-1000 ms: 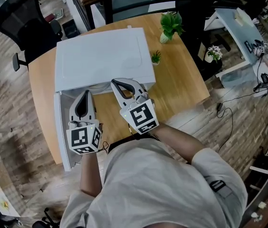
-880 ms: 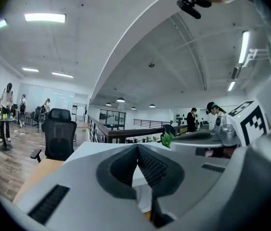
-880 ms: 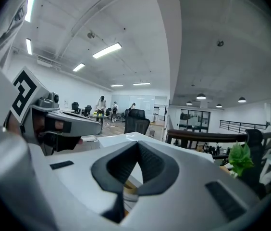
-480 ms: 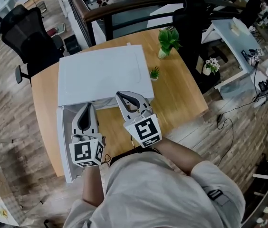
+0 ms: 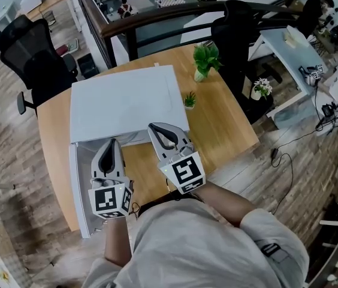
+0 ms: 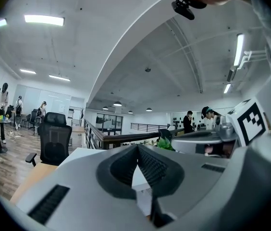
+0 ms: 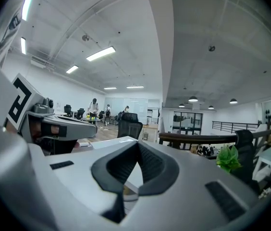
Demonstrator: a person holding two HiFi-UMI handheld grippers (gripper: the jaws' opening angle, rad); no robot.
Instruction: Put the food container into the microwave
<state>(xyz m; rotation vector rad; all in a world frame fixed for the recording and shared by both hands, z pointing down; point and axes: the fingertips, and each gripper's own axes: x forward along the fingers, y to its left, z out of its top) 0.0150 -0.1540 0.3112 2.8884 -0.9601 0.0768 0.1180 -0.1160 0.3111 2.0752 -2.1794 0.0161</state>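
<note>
**Clerk:** Item one, nearest you?
**Spotter:** Your left gripper [image 5: 111, 141], low at 7 o'clock in the head view. Its jaws are together with nothing between them, and it points toward 12.
**Clerk:** Item two?
**Spotter:** Your right gripper [image 5: 153, 126], just beside the left one at its 3 o'clock. Its jaws are likewise closed and empty.
**Clerk:** Item three?
**Spotter:** The microwave door [image 5: 75, 191], white and swung open, at 9 o'clock of your left gripper. Your left hand is the nearer one to it.
**Clerk:** Item four?
**Spotter:** The microwave [image 5: 127, 101], a white box on the wooden table [image 5: 223, 125]. It lies at 12 o'clock of both grippers, long axis running 9 to 3, and its top hides the cavity.
**Clerk:** And the food container?
**Spotter:** No entry: no view shows it, so you cannot tell whether it sits inside. If it does, I judge the door is your next concern.
**Clerk:** Farthest?
**Spotter:** A potted plant [image 5: 205, 56], at 1 o'clock.
</note>
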